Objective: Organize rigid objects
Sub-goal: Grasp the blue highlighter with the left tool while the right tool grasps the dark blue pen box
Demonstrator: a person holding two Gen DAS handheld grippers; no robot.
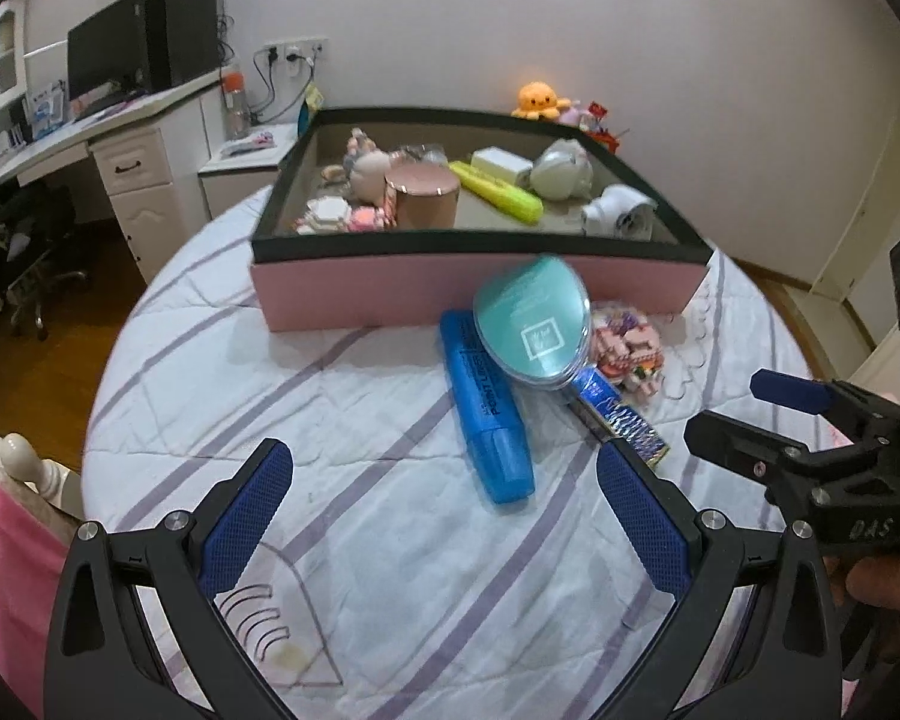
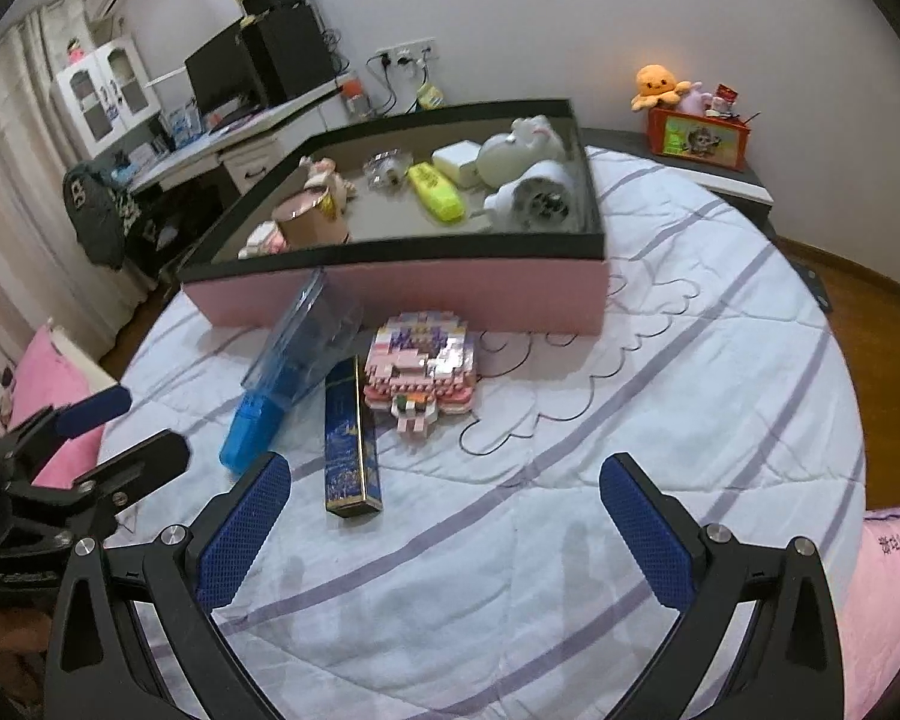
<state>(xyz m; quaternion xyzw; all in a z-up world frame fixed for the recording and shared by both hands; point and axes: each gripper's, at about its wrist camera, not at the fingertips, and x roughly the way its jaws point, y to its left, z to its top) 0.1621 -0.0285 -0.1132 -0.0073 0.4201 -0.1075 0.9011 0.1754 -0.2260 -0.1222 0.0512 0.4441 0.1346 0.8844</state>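
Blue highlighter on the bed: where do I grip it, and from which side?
Likely best: pinch the blue highlighter across its narrow width near the free near end, coming from above with the open left gripper. Its far end sits under the teal case.

A pink box (image 1: 450,291) rimmed in black was seen on a white bedspread (image 1: 354,540) striped in lilac; a blue highlighter (image 1: 489,414) and a teal case (image 1: 534,324) were noted.

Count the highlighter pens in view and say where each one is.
2. The blue highlighter lies on the bed in front of the box; the yellow highlighter lies inside it. Others may be hidden.
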